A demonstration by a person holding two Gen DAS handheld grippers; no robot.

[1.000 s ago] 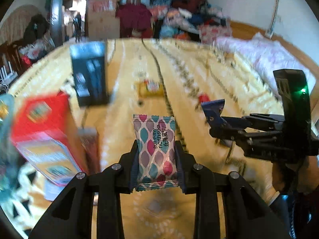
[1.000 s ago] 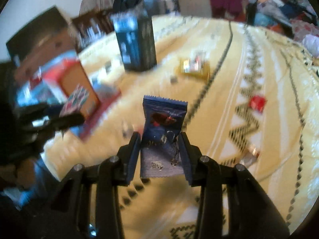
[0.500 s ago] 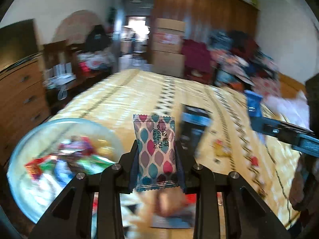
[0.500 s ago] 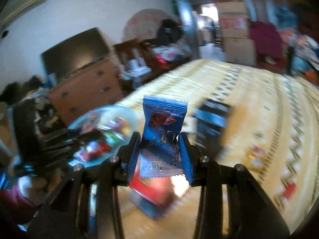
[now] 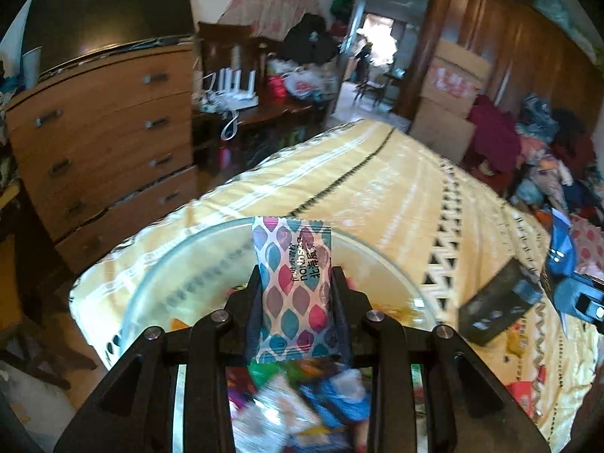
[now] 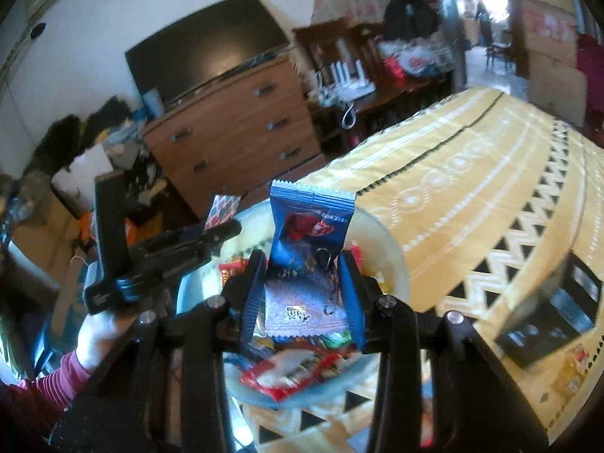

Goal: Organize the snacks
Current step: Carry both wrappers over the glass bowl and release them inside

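Here, a leaf-patterned snack packet (image 5: 293,290) is pinched upright betw. the narrowly set left gripper (image 5: 295,309) fingers; a blue snack packet (image 6: 308,264) is clamped betw. the right gripper (image 6: 304,294) fingers. Below both, a glass bowl (image 6: 396,264) of snacks is seen.

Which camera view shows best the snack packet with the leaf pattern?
The left wrist view. There the leaf-pattern packet stands upright and sharp, with its full face and print visible, clamped in the left gripper. In the right wrist view only its top corner shows, above the gripper seen from the side.
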